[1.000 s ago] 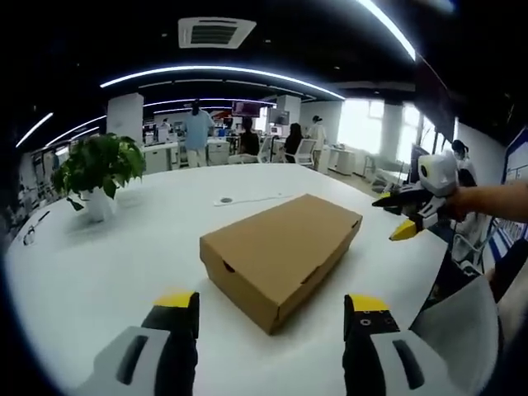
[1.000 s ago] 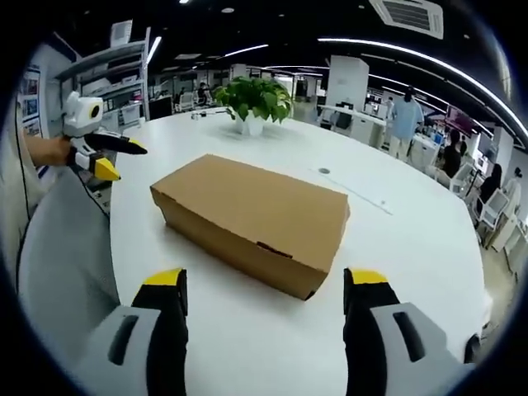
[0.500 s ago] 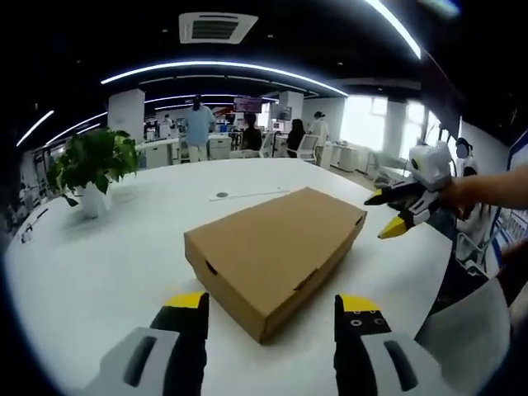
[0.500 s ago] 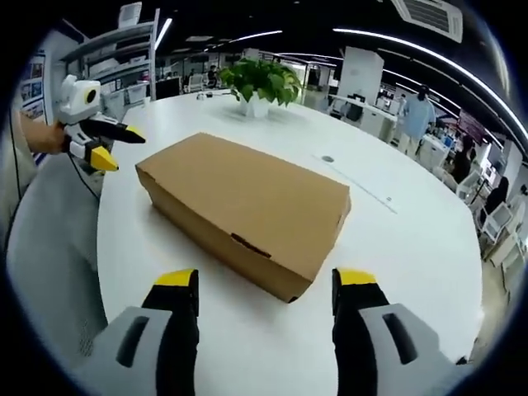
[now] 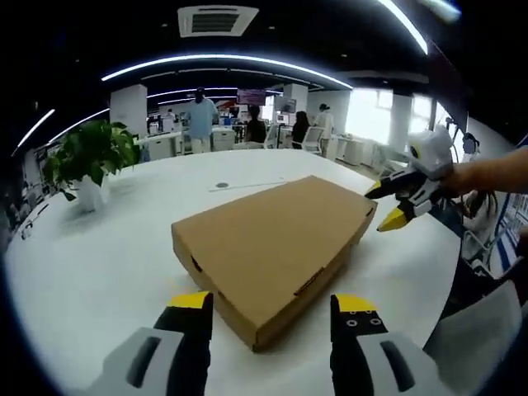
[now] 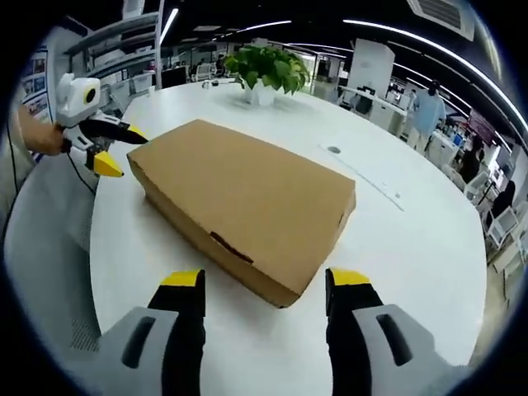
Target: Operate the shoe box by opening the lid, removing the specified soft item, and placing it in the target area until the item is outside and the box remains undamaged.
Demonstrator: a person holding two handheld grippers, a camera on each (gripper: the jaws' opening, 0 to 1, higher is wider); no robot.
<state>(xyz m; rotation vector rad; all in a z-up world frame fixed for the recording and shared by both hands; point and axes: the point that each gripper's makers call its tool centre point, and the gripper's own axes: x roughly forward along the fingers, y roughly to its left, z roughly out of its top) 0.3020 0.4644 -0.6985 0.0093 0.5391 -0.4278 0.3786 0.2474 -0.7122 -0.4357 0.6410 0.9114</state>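
Note:
A closed brown cardboard shoe box (image 5: 276, 243) lies on the round white table (image 5: 91, 264), its lid down. In the left gripper view my left gripper (image 5: 272, 307) is open, its yellow-tipped jaws just short of the box's near corner. The right gripper (image 5: 394, 202) comes in from the right, open, by the box's far end. In the right gripper view the shoe box (image 6: 247, 202) lies ahead of my open right gripper (image 6: 266, 285), and the left gripper (image 6: 111, 147) hangs open at the box's left end.
A potted green plant (image 5: 87, 161) stands at the table's far left; the plant (image 6: 268, 70) is behind the box in the right gripper view. A small round port (image 5: 221, 186) sits in the tabletop. People and desks (image 5: 247, 132) fill the office beyond. A person's sleeve (image 5: 483, 330) is at the right.
Both grippers have moved closer to the box, which now looms larger in both views. The box itself has not shifted and stays closed.

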